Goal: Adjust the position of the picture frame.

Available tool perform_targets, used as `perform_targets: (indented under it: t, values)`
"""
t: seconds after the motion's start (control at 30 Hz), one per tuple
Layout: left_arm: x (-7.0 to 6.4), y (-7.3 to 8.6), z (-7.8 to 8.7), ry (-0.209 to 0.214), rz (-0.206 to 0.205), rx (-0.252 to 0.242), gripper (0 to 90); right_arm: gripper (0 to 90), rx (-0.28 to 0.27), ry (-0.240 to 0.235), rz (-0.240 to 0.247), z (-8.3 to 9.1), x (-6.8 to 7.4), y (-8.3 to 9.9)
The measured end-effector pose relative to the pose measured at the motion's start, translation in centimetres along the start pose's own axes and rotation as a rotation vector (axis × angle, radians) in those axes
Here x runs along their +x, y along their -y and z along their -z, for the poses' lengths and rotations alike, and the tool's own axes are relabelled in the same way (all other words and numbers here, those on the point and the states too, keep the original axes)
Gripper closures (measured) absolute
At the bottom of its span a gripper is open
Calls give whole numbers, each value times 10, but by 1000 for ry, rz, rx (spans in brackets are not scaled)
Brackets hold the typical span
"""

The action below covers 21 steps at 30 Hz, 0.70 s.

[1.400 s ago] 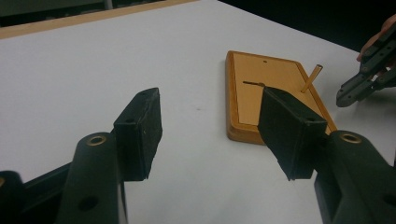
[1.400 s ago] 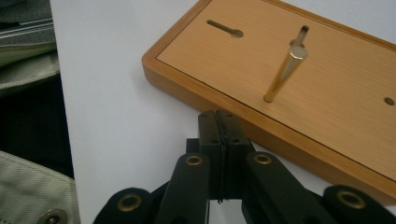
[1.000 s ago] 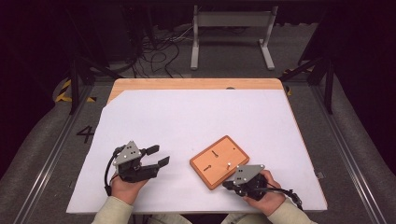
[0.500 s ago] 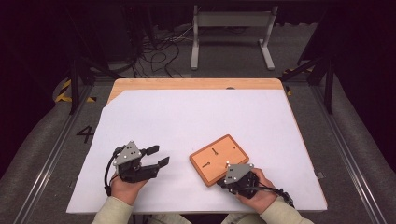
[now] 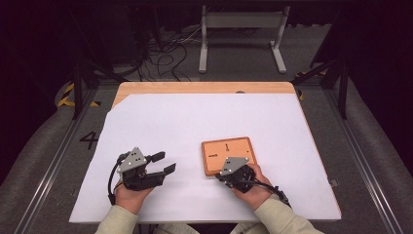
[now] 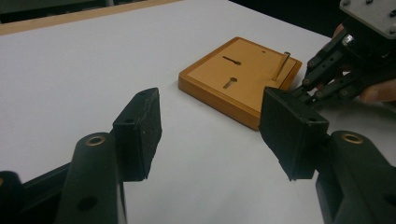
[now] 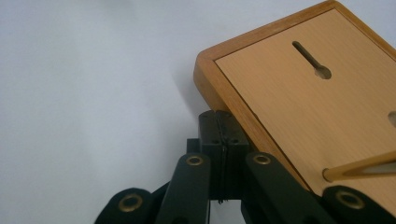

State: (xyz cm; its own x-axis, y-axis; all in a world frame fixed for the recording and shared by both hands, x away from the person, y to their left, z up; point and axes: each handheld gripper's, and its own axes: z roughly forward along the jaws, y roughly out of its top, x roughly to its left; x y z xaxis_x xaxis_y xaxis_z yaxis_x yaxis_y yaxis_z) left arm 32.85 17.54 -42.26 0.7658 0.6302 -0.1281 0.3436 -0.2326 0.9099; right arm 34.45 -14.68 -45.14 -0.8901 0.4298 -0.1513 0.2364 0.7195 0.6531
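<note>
At the left of the white table cover, the left gripper rests in the person's left hand with its jaws spread wide and nothing between them, much as it was a second ago. To its right lies the wooden board, flat on the cover, with two keyhole slots in its top face and a thin brass pin near one edge. Over the past second the board has turned from a slanted lie to nearly square with the table edge. The right gripper has moved in toward its near-left corner; its jaws are pressed together with nothing held, tips touching the board's edge. This suggests the closed tips are nudging the board into alignment, probably unfinished.
</note>
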Motion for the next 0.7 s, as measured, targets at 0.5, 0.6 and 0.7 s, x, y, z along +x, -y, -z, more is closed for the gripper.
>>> perform_targets:
  t: [0.5,0.6,0.7]
  values:
    - [3,1,-1,7,14,6,390,900,-186,25,-65,63,-17,-3]
    - [3,1,-1,7,12,3,385,900,-224,74,-99,81,-30,2]
    - [4,1,-1,3,9,6,381,900,-229,140,-160,92,-46,14]
